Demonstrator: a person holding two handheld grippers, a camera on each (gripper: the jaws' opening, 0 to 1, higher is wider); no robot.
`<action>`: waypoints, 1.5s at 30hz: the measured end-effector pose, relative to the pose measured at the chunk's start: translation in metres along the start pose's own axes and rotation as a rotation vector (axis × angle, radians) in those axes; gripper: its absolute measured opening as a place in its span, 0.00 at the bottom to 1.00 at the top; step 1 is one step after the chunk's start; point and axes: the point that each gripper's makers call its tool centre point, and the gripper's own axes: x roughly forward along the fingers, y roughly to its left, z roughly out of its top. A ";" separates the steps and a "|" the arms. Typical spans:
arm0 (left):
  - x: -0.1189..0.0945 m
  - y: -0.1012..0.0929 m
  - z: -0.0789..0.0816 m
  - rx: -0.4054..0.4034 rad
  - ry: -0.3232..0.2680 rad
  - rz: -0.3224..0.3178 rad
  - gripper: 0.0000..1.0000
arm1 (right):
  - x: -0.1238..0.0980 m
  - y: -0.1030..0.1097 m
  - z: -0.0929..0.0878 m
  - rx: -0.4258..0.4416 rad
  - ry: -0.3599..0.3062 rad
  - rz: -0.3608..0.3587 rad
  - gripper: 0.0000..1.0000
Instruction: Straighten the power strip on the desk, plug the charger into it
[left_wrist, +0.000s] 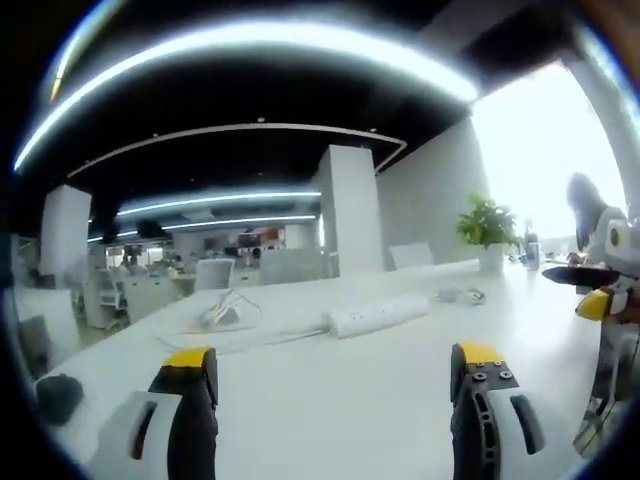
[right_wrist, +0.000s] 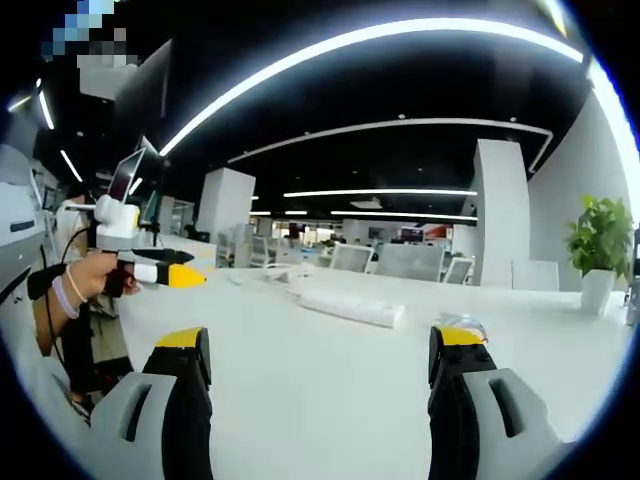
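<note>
Both grippers, left and right, hover spread and empty over the desk. Power strip lies far, skewed; charger (probably) beyond. Risk: pushing one end swings the cord.

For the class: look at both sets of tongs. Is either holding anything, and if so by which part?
Nothing is held. The left tongs and right tongs both stand open over the desk, short of the power strip.

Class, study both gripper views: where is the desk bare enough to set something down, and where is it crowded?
Bare desk lies between both open grippers and the power strip. Another bare stretch runs right of the strip toward the potted plant. It is crowded by the charger and cable left of the strip.
</note>
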 end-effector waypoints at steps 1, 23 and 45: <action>-0.001 0.000 -0.001 -0.002 0.006 0.001 0.99 | 0.000 0.000 0.000 -0.002 0.000 0.001 0.90; -0.020 0.007 -0.017 -0.021 0.030 0.014 0.99 | 0.004 0.001 -0.001 -0.004 0.007 0.009 0.90; -0.026 0.008 -0.022 -0.030 0.043 0.011 0.99 | 0.003 -0.017 0.010 -0.032 -0.023 -0.018 0.92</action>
